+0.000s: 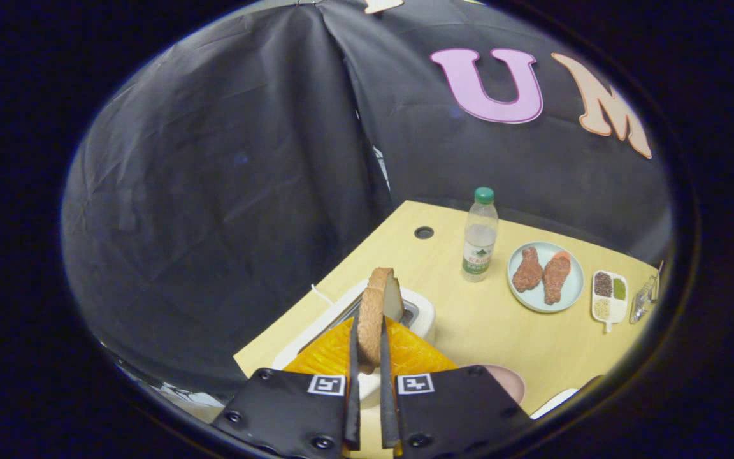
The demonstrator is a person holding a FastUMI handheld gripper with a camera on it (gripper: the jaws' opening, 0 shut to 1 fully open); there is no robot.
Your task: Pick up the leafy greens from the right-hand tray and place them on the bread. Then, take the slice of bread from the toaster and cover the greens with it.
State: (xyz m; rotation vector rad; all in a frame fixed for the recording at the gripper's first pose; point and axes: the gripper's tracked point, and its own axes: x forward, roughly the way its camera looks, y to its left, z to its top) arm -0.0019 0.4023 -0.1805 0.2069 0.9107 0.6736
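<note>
1. Your claw (370, 357) is closed on the slice of bread (376, 312), one finger pressing each flat side.
2. The bread stands on its edge just above the white toaster (421, 315), which sits on the desk (501, 338).
3. A pink plate (510, 381) lies beside the toaster.
4. Past the toaster stands a water bottle (480, 236).
5. Beside the bottle is a blue plate with two pieces of meat (542, 275), then a small white tray (609, 294).
</note>
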